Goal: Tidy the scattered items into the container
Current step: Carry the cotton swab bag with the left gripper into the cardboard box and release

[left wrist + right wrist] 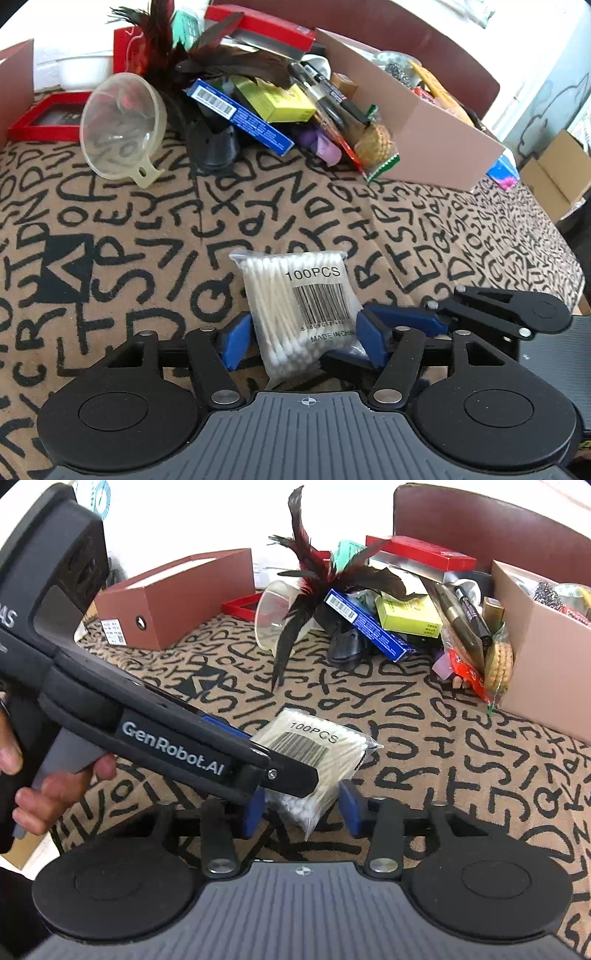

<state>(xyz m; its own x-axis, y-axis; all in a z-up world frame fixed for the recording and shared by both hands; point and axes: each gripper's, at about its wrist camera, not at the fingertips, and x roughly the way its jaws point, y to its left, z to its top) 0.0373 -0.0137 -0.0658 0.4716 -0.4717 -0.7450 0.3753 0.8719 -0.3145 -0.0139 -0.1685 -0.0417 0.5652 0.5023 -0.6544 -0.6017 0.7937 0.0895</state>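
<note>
A clear bag of cotton swabs [295, 306] labelled 100PCS lies on the letter-patterned cloth; it also shows in the right wrist view [317, 764]. My left gripper [304, 338] is open with its blue pads on either side of the bag's near end. My right gripper [301, 808] is open around the same bag from the other side. The left gripper's body [173, 751] crosses the right wrist view above the bag. The tan cardboard container [417, 122] stands at the far right, holding several items.
A pile lies beside the container: clear funnel [122, 122], feather duster [207, 62], blue box [240, 114], yellow box [277, 99], markers, biscuit pack [376, 142]. A brown shoebox [177, 594] stands far left. A red tray [48, 118] lies behind the funnel.
</note>
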